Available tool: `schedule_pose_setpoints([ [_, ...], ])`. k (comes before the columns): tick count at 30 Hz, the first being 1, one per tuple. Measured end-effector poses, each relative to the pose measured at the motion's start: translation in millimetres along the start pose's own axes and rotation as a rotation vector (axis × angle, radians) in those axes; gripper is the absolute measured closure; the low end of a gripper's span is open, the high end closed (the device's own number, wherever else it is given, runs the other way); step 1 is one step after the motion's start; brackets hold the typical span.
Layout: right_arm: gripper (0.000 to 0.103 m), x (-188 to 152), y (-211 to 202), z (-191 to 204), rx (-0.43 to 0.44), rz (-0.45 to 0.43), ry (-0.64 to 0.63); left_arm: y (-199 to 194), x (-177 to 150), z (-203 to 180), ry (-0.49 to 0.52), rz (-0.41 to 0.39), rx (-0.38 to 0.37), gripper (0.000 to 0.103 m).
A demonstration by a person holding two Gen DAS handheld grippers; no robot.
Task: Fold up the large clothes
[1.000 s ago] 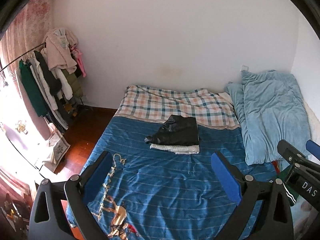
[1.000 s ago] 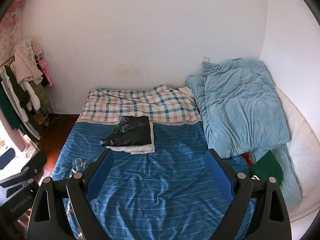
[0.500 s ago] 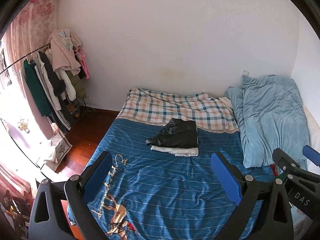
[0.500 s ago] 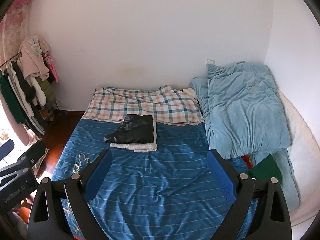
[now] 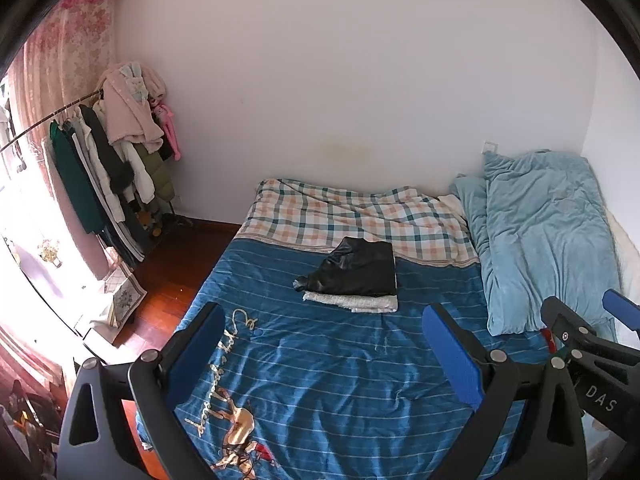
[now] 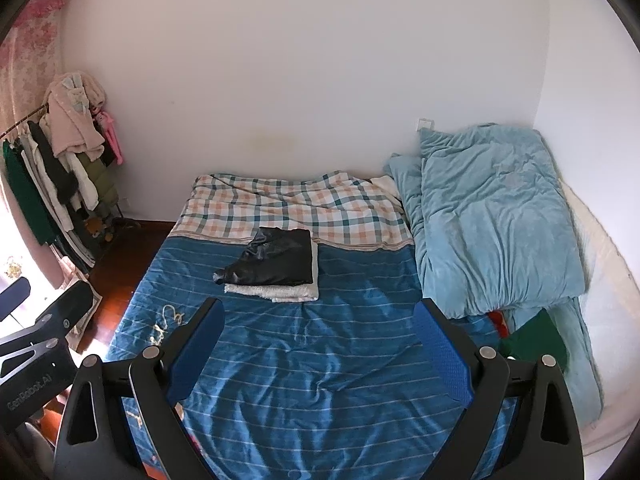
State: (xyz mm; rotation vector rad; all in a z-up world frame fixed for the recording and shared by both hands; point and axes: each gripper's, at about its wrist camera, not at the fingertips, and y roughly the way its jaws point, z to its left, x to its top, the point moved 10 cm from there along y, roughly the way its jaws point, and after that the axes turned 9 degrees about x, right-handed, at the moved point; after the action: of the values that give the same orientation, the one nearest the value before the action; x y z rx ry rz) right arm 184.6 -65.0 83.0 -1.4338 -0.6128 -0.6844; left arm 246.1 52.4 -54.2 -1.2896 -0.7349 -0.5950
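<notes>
Both grippers hang above the near end of the bed [image 5: 360,380], empty. The left gripper [image 5: 324,344] fills the bottom of its frame with jaws spread wide, nothing between the blue pads [image 5: 450,354]. The right gripper [image 6: 316,344] sits the same way in its own view, jaws wide apart and empty; its tips also show at the lower right edge of the left view.

The folded clothes lie mid-frame on the blue striped cover [image 6: 300,360], well apart from both grippers: a black garment [image 5: 356,268] stacked on a white garment [image 5: 360,302], the white one showing along the near edge and right side. Just behind them is a plaid sheet [image 5: 352,216]. A light blue quilt [image 6: 492,216] is heaped at the right, with a green cloth [image 6: 536,340] at its near end. A clothes rack [image 5: 104,168] stands at the left.
</notes>
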Motion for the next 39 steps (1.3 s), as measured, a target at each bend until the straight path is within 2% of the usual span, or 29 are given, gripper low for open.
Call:
schedule_pose_setpoints([
  [39, 0.006, 4, 2, -11, -0.008, -0.014, -0.009, -2, 5, 3, 0.003, -0.009, 0.004, 0.002],
])
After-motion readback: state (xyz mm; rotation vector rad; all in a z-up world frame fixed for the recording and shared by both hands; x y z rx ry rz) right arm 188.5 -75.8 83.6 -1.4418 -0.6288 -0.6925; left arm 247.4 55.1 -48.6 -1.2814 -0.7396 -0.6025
